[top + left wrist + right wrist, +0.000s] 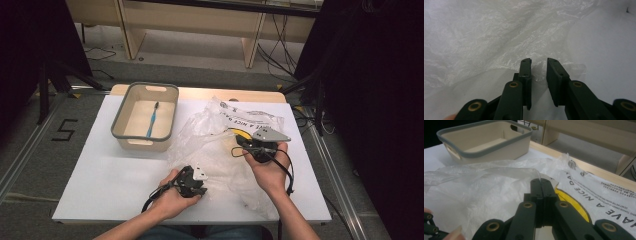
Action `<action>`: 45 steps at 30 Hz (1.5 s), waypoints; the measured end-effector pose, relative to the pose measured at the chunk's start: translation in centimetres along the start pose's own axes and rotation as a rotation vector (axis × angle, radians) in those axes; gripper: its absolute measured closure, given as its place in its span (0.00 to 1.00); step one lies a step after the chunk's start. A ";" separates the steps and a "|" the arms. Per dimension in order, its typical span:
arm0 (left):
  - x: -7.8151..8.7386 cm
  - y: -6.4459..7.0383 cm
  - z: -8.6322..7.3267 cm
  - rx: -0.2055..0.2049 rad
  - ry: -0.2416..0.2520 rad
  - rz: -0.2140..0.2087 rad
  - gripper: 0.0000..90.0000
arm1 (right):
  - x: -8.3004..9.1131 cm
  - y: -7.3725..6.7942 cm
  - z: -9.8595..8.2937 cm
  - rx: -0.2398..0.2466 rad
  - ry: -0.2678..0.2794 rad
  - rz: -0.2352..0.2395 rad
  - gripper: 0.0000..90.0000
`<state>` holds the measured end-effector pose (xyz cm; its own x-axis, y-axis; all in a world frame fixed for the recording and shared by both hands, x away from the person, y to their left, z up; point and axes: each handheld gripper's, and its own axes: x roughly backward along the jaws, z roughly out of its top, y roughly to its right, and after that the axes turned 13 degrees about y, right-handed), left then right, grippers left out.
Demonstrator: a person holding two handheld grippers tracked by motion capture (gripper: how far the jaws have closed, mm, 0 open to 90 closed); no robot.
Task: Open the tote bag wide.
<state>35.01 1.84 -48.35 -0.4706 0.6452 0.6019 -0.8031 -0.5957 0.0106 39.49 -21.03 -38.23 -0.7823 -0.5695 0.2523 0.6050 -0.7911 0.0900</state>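
Observation:
A crumpled clear plastic bag (220, 160) with black print and a yellow smiley lies on the right half of the white table (110, 175). My right gripper (242, 142) is over the bag's middle. In the right gripper view my right gripper (541, 180) is shut on a thin strip of the bag (486, 195) that stretches off to the left. My left gripper (199, 176) sits at the bag's near left edge. In the left gripper view it (539, 60) stands open, with a thin edge of the bag (486, 37) just past its tips.
A beige bin (143, 145) with a grey rim stands at the back left and holds a blue toothbrush (152, 120). The bin (494, 152) also appears beyond the bag in the right gripper view. Bare table (606, 50) lies to the bag's side.

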 end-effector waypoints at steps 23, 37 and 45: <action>0.9 0.6 0.3 -0.012 0.024 0.012 0.99 | -0.2 0.2 1.6 -0.025 0.057 -0.025 1.00; 6.5 0.3 3.1 -0.011 0.193 0.024 0.86 | -0.6 0.0 1.5 -0.027 0.051 -0.028 1.00; 9.6 -2.0 4.7 0.034 0.284 0.094 0.59 | -0.6 0.0 1.5 -0.032 0.054 -0.029 1.00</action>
<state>33.79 6.94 -38.81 -0.6296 0.6917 0.3539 -0.7409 -0.6716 -0.0054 40.19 -20.38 -36.95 -0.8070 -0.5564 0.1980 0.5773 -0.8139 0.0661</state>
